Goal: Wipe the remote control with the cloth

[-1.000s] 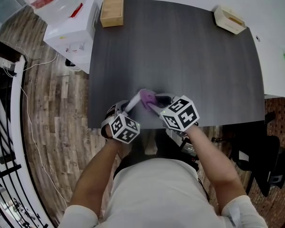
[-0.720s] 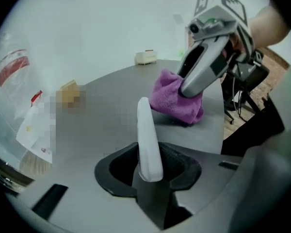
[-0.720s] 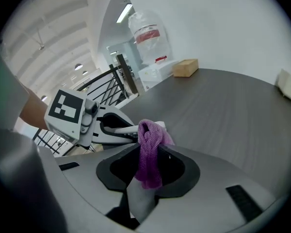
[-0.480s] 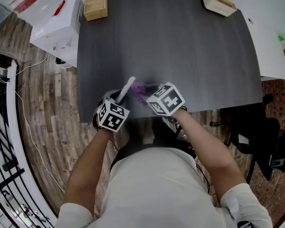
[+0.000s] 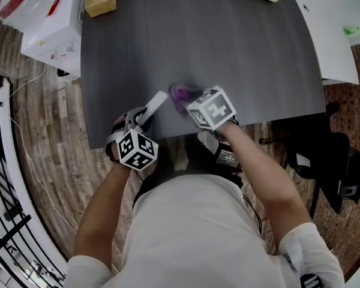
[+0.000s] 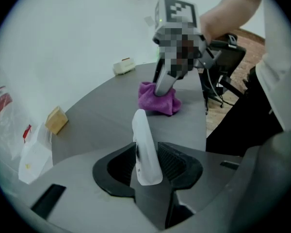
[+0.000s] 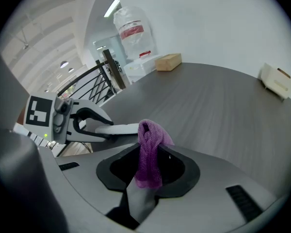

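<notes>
Shirt [image 5: 186, 233]: pale grey, short sleeves.
Left gripper [image 6: 148, 163]: grey shell, black ribbed pads.
Right gripper [image 7: 148, 168]: grey shell, black pads.
Marker cubes [image 5: 135, 150]: 2, white with black squares.

One overhead view, two close behind the jaws.
The table [image 5: 228, 53] is seen steeply from above in the head view and skimmed low from opposite sides in the gripper views; the cloth [image 5: 179, 94], near centre, is shared by all.
</notes>
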`<state>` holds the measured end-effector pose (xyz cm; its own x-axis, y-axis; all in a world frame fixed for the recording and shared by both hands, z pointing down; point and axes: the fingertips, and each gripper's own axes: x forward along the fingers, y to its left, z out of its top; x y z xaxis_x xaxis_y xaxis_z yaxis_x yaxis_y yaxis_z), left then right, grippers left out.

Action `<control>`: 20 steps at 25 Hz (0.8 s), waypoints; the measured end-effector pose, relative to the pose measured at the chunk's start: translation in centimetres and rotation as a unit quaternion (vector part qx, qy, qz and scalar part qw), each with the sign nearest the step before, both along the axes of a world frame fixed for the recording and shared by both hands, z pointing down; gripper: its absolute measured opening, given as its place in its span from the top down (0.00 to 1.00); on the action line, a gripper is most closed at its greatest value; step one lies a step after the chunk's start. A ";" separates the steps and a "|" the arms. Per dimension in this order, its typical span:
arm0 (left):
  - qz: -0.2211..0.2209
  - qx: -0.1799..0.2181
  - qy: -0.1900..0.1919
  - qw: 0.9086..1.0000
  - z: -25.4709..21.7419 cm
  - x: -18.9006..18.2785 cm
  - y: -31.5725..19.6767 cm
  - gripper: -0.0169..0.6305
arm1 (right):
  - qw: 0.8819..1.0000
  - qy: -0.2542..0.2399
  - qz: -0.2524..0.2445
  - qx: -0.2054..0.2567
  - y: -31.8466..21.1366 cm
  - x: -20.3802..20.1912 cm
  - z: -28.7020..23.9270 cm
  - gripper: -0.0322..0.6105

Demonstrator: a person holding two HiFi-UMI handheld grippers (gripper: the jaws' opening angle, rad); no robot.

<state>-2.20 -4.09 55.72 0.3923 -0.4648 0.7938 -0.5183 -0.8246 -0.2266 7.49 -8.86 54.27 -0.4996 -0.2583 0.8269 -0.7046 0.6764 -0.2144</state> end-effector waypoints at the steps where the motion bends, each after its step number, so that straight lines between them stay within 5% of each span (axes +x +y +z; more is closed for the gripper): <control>1: 0.010 0.007 -0.006 1.000 0.0 0.2 0.4 0.79 | 1.000 0.008 0.003 0.001 0.0 0.3 0.2 0.78; 7: 0.021 0.023 -0.002 1.000 -0.8 0.1 2.2 0.73 | 0.999 0.031 0.010 -0.001 -0.2 0.7 0.5 0.78; 12: -0.008 -0.008 0.022 1.000 0.2 -1.5 2.0 0.72 | 0.999 0.044 0.014 0.025 -1.1 -0.3 -0.9 0.78; 20: 0.020 -0.071 0.040 0.996 0.6 -1.6 3.4 0.72 | 0.981 0.131 -0.115 0.090 0.2 -4.9 -0.6 0.78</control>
<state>-3.77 -0.67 56.33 0.4730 -0.3334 0.8156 -0.4968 -0.8654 -0.0657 2.63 -8.70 53.62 -0.3388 -0.3164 0.8860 -0.5437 0.8345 0.0901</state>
